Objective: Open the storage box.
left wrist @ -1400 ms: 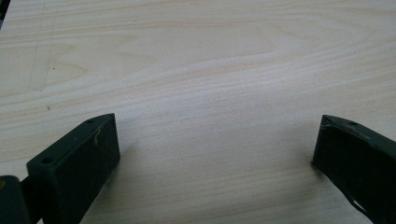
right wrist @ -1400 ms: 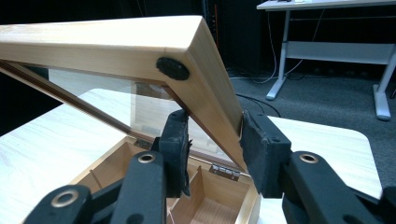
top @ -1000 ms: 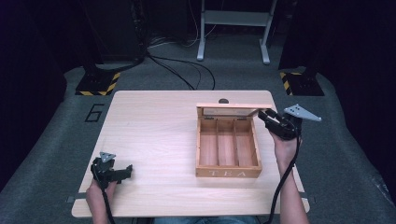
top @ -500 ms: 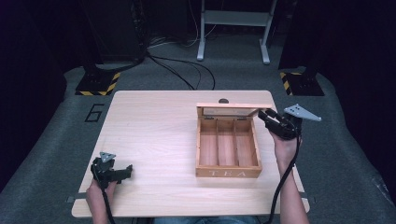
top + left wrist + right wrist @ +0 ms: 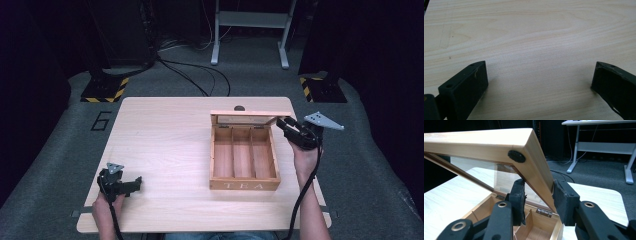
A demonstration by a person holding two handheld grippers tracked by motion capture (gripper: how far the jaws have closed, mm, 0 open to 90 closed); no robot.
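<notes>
The right tool has its jaws clamped on the side rail of the tea box's lid, one pad inside the frame and one outside, as the right gripper view shows plainly. The lid stands raised, tilted up and back on its hinges along the far edge of the tea box, and it carries a clear pane (you can see the tabletop through it).

What the next move turns on is this: the hinge line runs left to right across the far side of the box, and the tool grips the lid at its right-hand end, just above that line. So any swing, whether further open or back down shut, has to go around that axis, towards or away from the person, not sideways. I judge the right hand is the only one placed for it, since the box sits on the right half of the tabletop and that hand is on it already.

The left tool lies well apart, near the front left corner, its jaws standing wide with nothing but bare wood between them in the left gripper view.

Counted: one box, one lid, three long compartments inside (all empty as far as I can see), two tools.
</notes>
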